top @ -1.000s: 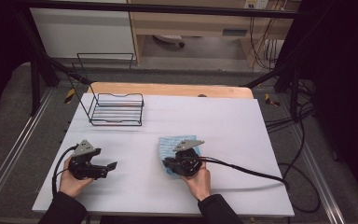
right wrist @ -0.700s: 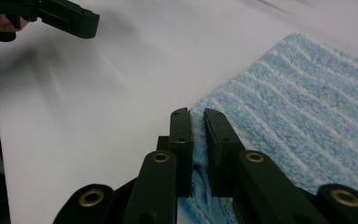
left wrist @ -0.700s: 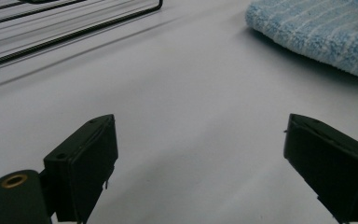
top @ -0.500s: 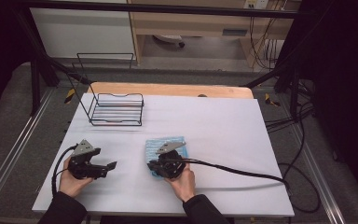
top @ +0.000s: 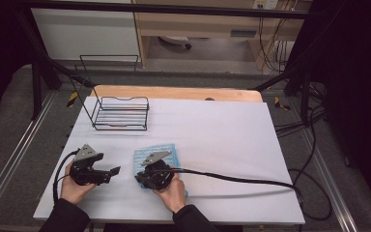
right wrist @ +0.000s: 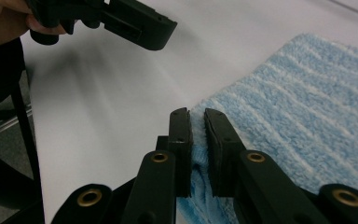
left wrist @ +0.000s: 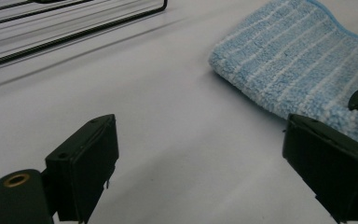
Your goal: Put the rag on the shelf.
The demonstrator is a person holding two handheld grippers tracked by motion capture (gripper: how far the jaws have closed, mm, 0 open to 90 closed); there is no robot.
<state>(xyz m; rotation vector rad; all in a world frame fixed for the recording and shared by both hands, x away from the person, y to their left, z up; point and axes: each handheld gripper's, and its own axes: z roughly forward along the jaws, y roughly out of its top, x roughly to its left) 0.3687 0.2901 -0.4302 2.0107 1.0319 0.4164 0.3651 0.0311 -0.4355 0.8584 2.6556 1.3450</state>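
Two tools: right tool (right wrist: pixel 196 123) pinching blue cloth (right wrist: pixel 307 112) (wire basket (top: pixel 121 113) w/ nothing inside), left tool (left wrist: pixel 205 163) apart.

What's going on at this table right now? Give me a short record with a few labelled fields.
Surface: white table
Cloth: blue striped towel, lying flat near the front edge
Right claw: jaws nearly together, pinching the towel's edge; they have just eased open slightly
Left claw: jaws wide open, nothing between them, resting beside the towel
Other item: black wire rack, standing toward the back left
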